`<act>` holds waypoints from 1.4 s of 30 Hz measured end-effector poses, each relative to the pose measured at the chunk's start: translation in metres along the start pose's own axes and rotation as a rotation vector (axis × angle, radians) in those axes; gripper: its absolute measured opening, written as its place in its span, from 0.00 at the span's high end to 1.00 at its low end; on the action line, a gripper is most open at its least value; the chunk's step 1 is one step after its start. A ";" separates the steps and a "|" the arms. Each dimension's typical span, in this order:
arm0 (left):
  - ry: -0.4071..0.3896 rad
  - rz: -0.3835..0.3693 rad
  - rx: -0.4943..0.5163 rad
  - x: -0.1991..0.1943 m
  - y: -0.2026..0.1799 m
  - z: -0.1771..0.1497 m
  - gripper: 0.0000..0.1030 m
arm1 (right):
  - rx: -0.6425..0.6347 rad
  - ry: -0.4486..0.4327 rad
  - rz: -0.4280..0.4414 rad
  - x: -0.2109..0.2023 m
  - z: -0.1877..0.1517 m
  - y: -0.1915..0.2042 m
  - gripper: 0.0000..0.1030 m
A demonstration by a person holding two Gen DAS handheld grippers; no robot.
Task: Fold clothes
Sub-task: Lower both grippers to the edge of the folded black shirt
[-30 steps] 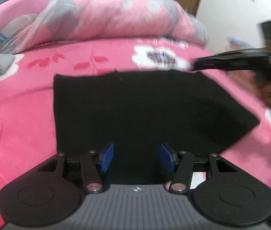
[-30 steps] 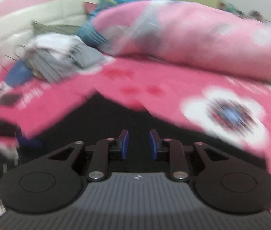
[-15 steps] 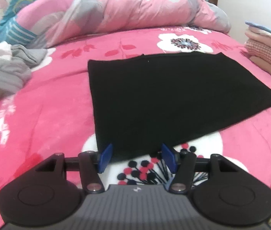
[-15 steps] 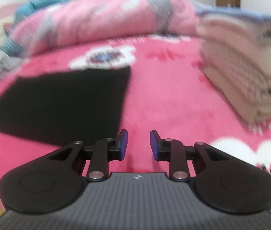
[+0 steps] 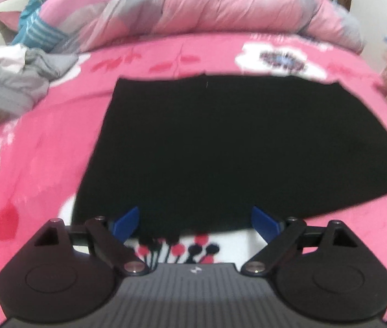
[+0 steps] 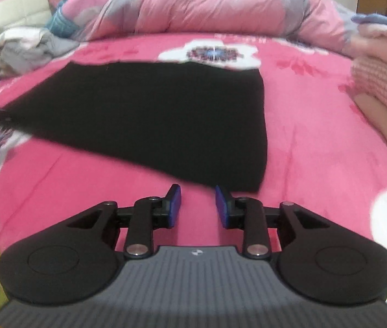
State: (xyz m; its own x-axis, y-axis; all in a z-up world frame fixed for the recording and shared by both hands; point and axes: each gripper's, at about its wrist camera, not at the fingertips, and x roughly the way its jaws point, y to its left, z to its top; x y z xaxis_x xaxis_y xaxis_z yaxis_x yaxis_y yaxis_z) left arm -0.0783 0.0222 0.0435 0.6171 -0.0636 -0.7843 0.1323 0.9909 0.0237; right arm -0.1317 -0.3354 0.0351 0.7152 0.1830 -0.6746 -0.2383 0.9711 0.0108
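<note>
Black cloth (image 5: 220, 147): flat on bed (image 5: 43, 164), long axis left-right. My left hand-held gripper (image 5: 195, 222) gapes wide at its near edge; my right hand-held gripper (image 6: 197, 201), jaws apart, at its near right corner. Folded stack (image 6: 384, 87) right, crumpled clothes (image 5: 10, 87) left.

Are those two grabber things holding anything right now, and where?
Nothing is held. The left gripper is open at the black cloth's near edge; the right gripper is open just short of its near corner.

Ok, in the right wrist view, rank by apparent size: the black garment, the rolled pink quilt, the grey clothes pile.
1. Black garment and rolled pink quilt: both look large, too close to rank, and the quilt lies farther back and runs out of frame.
2. Grey clothes pile: clearly smallest, though it is also far away.
</note>
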 end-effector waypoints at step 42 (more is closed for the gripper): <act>0.003 0.095 -0.104 0.001 -0.002 -0.019 0.00 | 0.052 0.001 -0.147 0.055 0.037 0.059 0.13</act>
State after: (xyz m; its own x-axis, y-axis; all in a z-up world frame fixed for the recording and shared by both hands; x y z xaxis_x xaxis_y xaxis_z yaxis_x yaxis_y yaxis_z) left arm -0.0931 0.0221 0.0310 0.6207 0.0315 -0.7834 -0.0079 0.9994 0.0340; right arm -0.0823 -0.2627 0.0262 0.7392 0.0379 -0.6724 -0.0968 0.9940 -0.0504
